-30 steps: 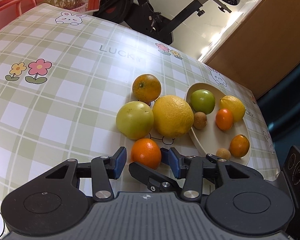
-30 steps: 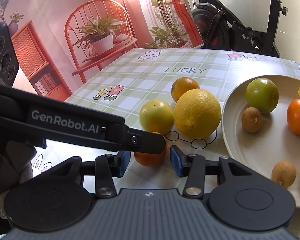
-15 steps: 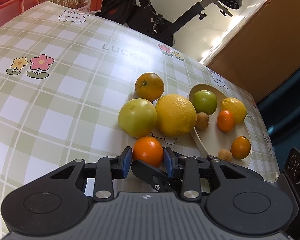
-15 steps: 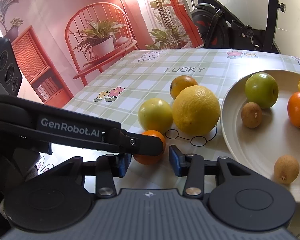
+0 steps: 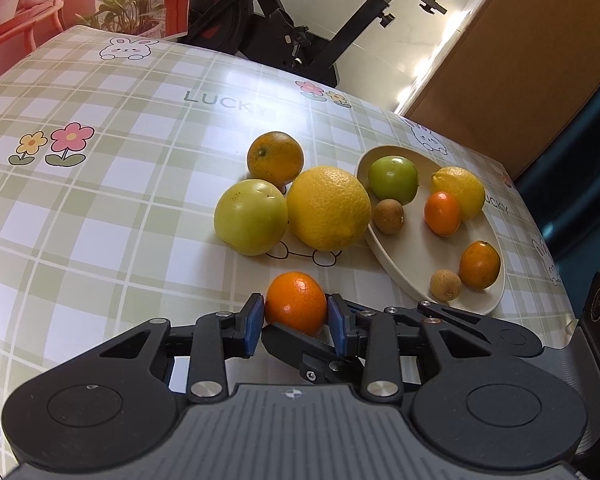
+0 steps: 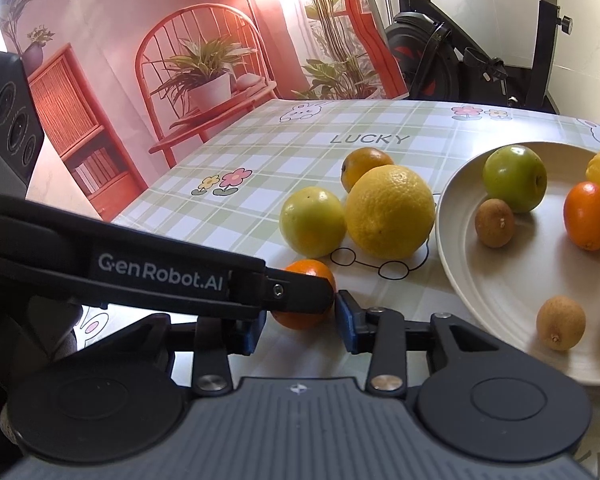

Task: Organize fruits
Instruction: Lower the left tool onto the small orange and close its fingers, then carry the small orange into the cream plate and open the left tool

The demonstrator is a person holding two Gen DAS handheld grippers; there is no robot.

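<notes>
My table (image 5: 100, 208) carries a checked cloth and bears everything; from my left wrist view the cream plate (image 5: 396, 264) lies at three o'clock of centre, serving as the collection point, which I judge is why the smaller fruits are already grouped on it: a green apple (image 5: 394, 178), a lemon (image 5: 460, 190), two small oval oranges, two brown round fruits.

Loose fruit waits on the cloth at nine o'clock of the plate; the large yellow citrus (image 5: 328, 208) rests against the plate rim; the pale green apple (image 5: 251, 217) touches it at its nine o'clock; the dull orange (image 5: 275, 158) sits behind both at twelve o'clock.

The small mandarin (image 5: 296, 302) lies nearest me, at six o'clock of the citrus, apart from it; I take it first because it is the closest and the easiest to span.

My left gripper (image 5: 296, 320) is clenched on the mandarin; both blue pads press its flanks at nine and three o'clock; the fruit looks to rest on the cloth, though I cannot confirm contact.

My right gripper (image 6: 300, 326) sits just behind, crossed by the left finger; its jaws have just been narrowing; the mandarin lies just beyond its pads, which press on nothing; it stays released.

Next step, in my judgement: lift and carry toward the plate, clearing the rim.
</notes>
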